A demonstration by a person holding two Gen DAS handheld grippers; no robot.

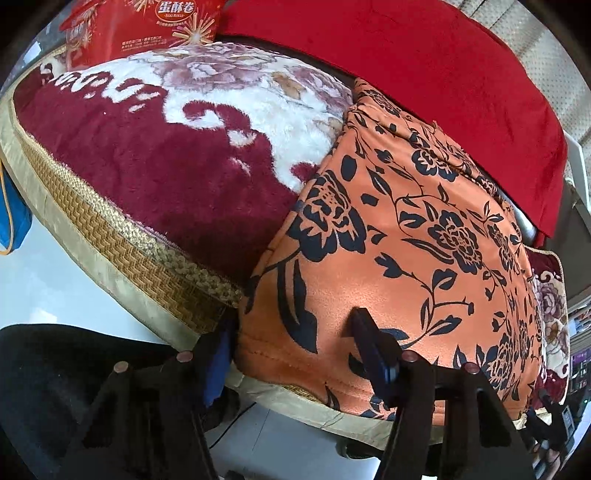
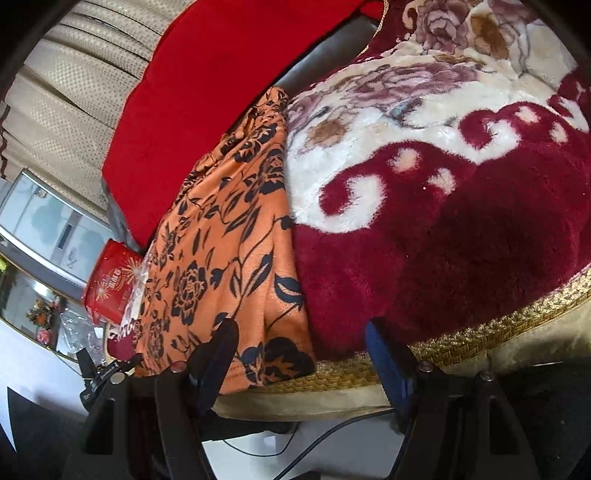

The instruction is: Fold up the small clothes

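**Both grippers at the near hem of the orange garment: risks before the fold**

We see the orange floral garment point(image 1: 399, 236) lying on a plush maroon-and-cream blanket point(image 1: 147, 166), its near hem hanging just over the blanket's gold woven border point(image 1: 122, 251). A red cloth point(image 1: 424, 74) lies behind it, and a red snack box point(image 1: 147, 26) stands at the far corner.

In the left wrist view, the left gripper point(image 1: 291, 343) has its jaws partly open and straddling the hem corner: one finger lies on top of the fabric, the other sits at the border's edge beside it. We cannot tell whether the pads press the cloth, so we treat it as not yet gripped. In the right wrist view, the right gripper point(image 2: 299, 354) also stands partly open; one finger rests on the garment's near corner, the other over the maroon pile, with the garment's edge and the blanket between them.

We judge three risks from here. First, closing the right jaws as they stand would likely pinch blanket along with garment, so that lifting drags the bedding. Second, the left jaws may catch only the hem's lip, which could slip free when raised. Third, if one corner is held and the other is not, the fold would skew and the soft fabric bunch instead of lying flat.
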